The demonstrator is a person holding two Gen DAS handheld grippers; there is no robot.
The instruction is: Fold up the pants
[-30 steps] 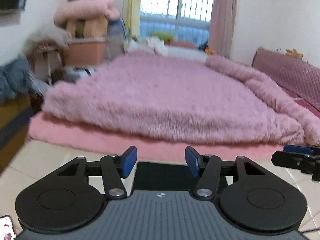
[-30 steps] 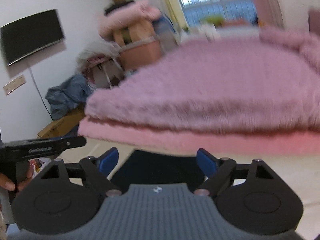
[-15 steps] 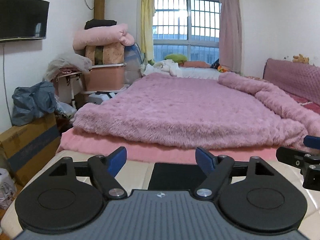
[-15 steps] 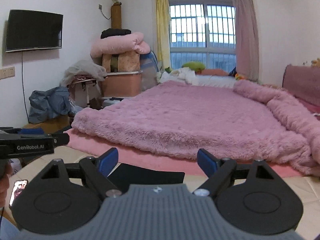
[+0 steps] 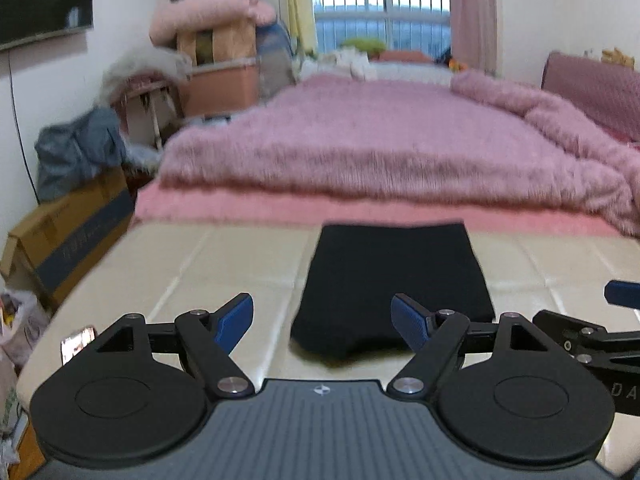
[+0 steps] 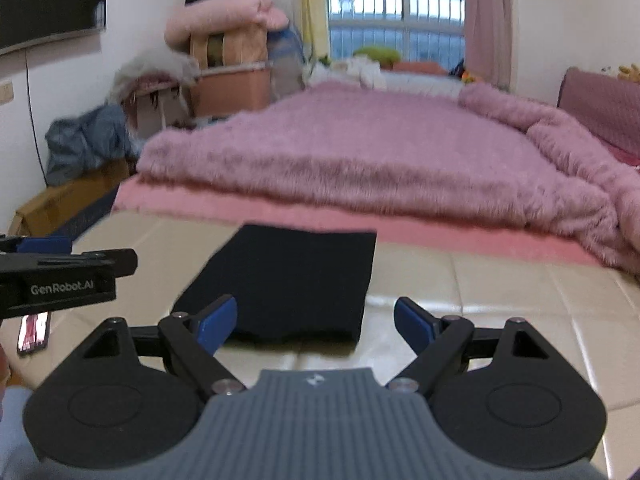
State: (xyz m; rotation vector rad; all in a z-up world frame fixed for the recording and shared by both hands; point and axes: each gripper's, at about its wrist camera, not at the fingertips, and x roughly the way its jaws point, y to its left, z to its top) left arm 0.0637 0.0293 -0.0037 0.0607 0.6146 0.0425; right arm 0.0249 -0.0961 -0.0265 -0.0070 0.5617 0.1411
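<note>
The pants [image 5: 394, 284] lie on the table [image 5: 224, 264] just ahead of both hand-held grippers, long axis pointing away; left hand-held gripper [image 5: 322, 320] and right hand-held gripper [image 6: 316, 322] both stand apart, empty.

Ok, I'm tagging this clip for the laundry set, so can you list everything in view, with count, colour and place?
pants: one, black, folded flat on the cream padded surface, near its far edge
blanket: one, pink, fluffy, over the bed behind
phone: one, screen lit, on the surface at the left
cardboard box: one, brown, on the floor at the left
television: one, black, on the left wall
window: one, barred, back wall
curtains: two, one pink, one yellow, beside the window
bedding pile: pink, stacked back left
left gripper: black, blue fingers open, nothing between
right gripper: black, blue fingers open, nothing between
</note>
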